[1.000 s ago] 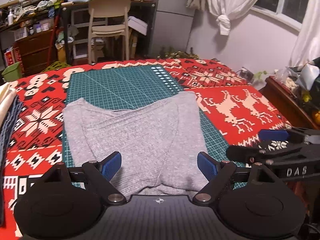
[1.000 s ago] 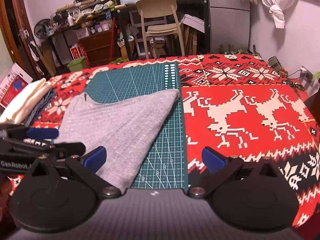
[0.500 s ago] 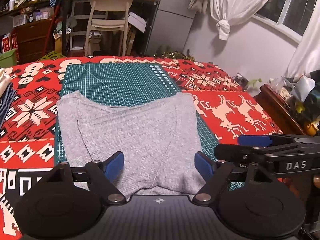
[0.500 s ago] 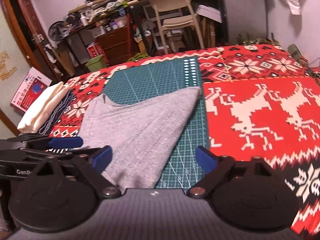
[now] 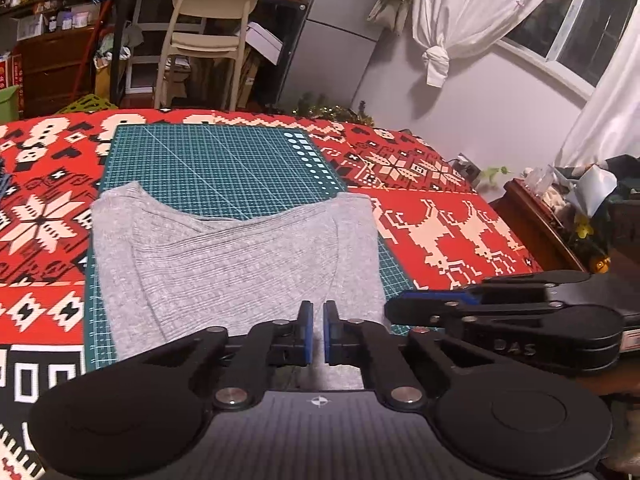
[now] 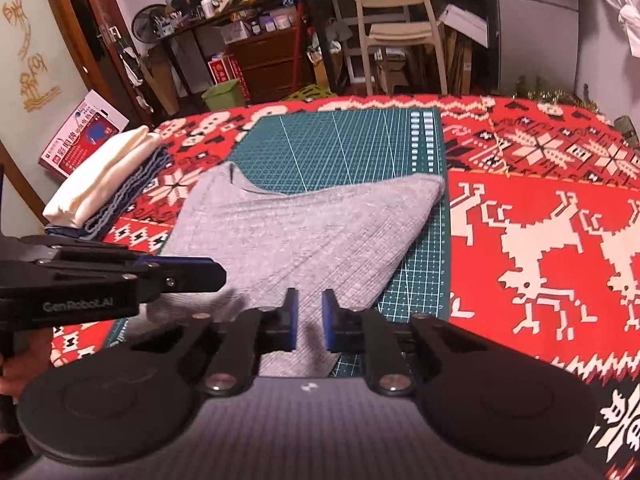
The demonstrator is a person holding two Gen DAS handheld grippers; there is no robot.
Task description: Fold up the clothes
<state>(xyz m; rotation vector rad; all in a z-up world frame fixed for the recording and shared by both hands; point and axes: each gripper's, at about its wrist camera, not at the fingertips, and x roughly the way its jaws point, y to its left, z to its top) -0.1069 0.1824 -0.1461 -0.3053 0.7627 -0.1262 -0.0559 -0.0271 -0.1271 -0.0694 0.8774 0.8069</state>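
Judging the grey knit top soft and limp; I'd pinch its near hem. Left gripper and right gripper nearly closed, grip uncertain.

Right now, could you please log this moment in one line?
left gripper: shut on grey garment | right gripper: shut on grey garment
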